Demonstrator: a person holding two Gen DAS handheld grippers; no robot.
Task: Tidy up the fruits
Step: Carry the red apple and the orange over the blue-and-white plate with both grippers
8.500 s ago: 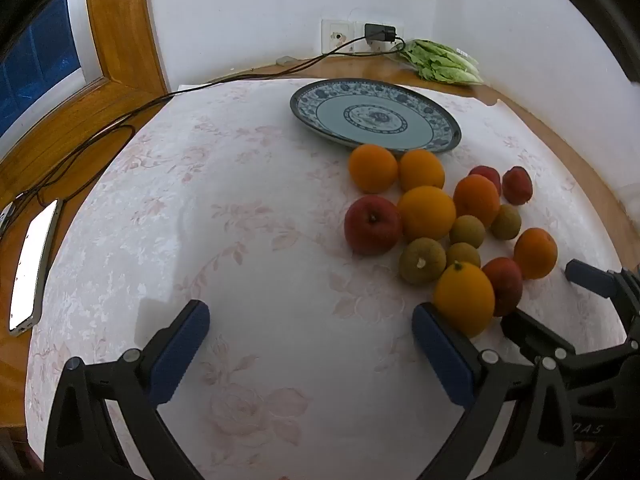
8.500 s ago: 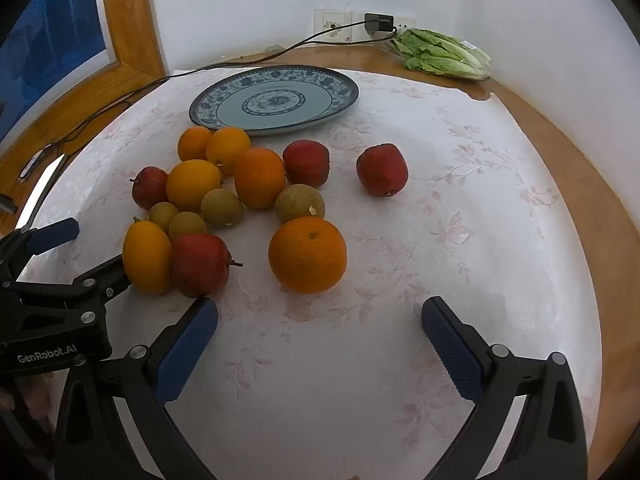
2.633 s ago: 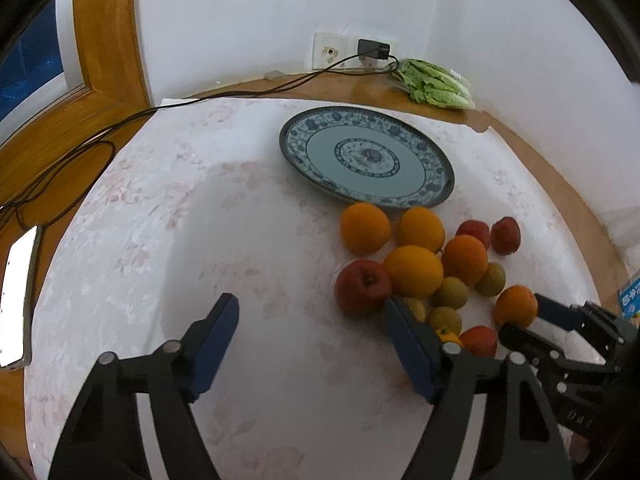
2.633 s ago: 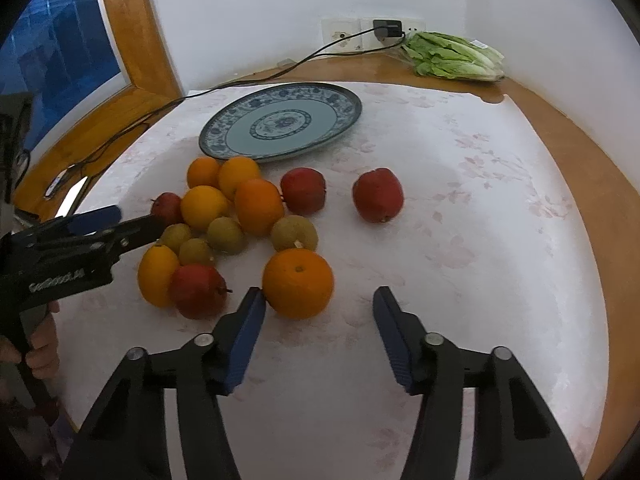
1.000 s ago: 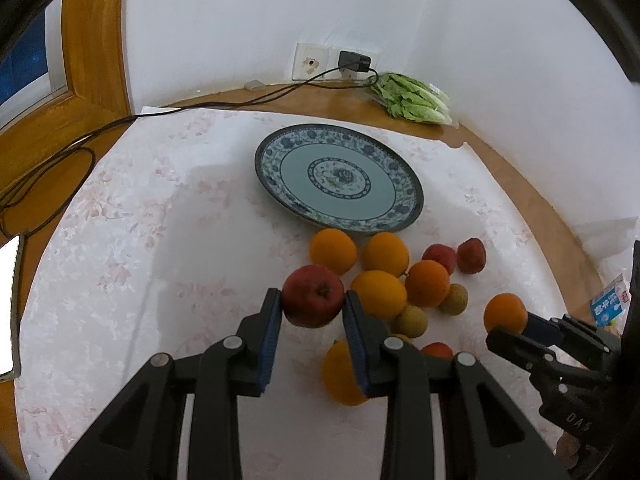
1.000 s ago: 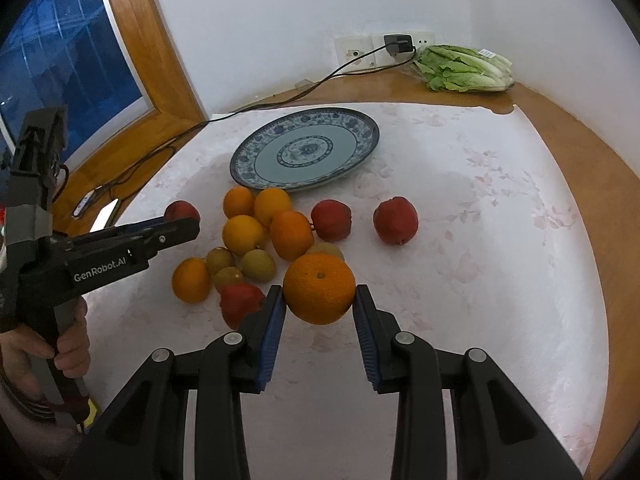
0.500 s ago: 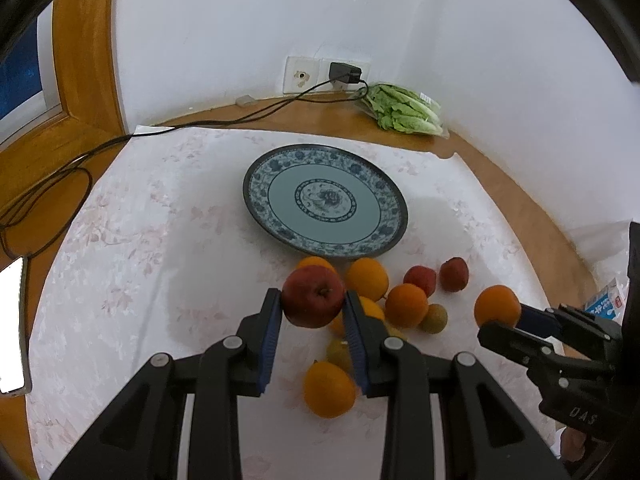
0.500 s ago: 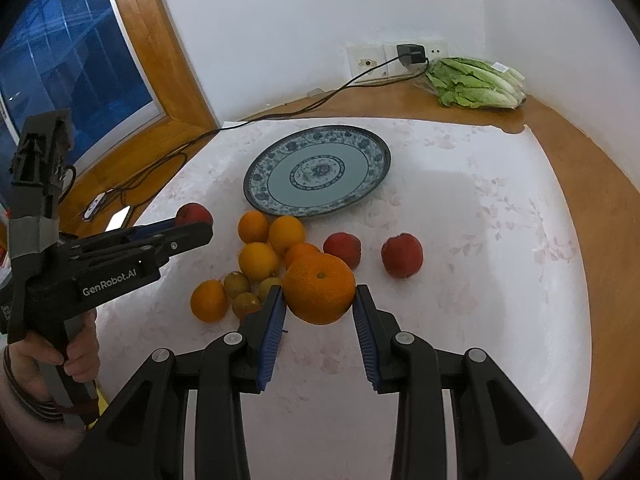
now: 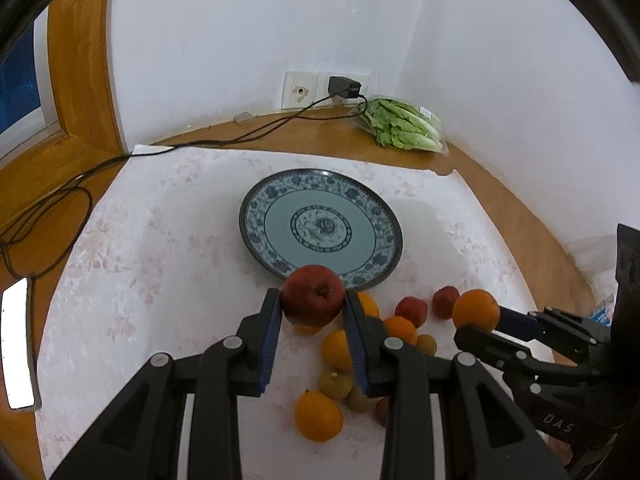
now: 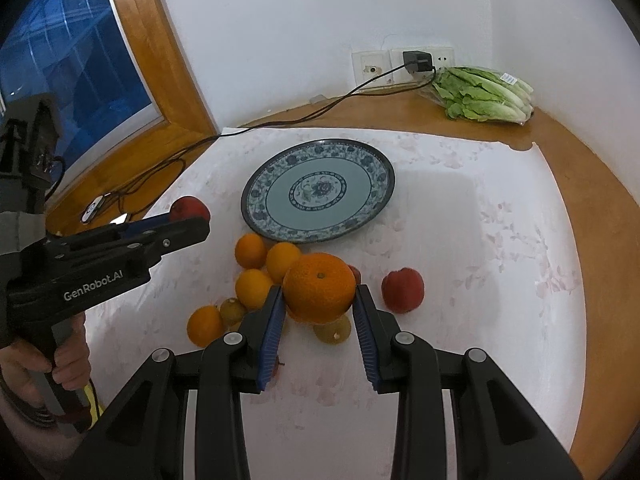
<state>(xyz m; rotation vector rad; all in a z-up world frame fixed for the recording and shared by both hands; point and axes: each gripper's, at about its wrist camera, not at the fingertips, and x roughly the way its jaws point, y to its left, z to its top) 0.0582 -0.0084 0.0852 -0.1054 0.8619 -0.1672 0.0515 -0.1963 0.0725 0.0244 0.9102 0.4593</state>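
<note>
My left gripper (image 9: 313, 298) is shut on a red apple (image 9: 313, 294) and holds it in the air, above the near rim of the blue patterned plate (image 9: 320, 229). My right gripper (image 10: 319, 294) is shut on a large orange (image 10: 319, 287), held above the fruit pile. In the right wrist view the plate (image 10: 318, 190) lies beyond it, bare. Several oranges (image 10: 253, 249), small green-brown fruits (image 10: 233, 311) and a red apple (image 10: 402, 289) lie on the white cloth. The left gripper with its apple (image 10: 190, 209) shows at the left.
A bag of lettuce (image 10: 484, 94) lies at the back right by the wall sockets (image 10: 402, 63). A black cable (image 9: 248, 136) runs from the charger along the wooden table edge. A white phone (image 9: 18, 344) lies at the far left. The wooden window frame (image 10: 160, 64) stands at the left.
Both grippers closed on their fruits, the left on the apple and the right on the orange, and have lifted them up and toward the plate. The pile now lies lower in view.
</note>
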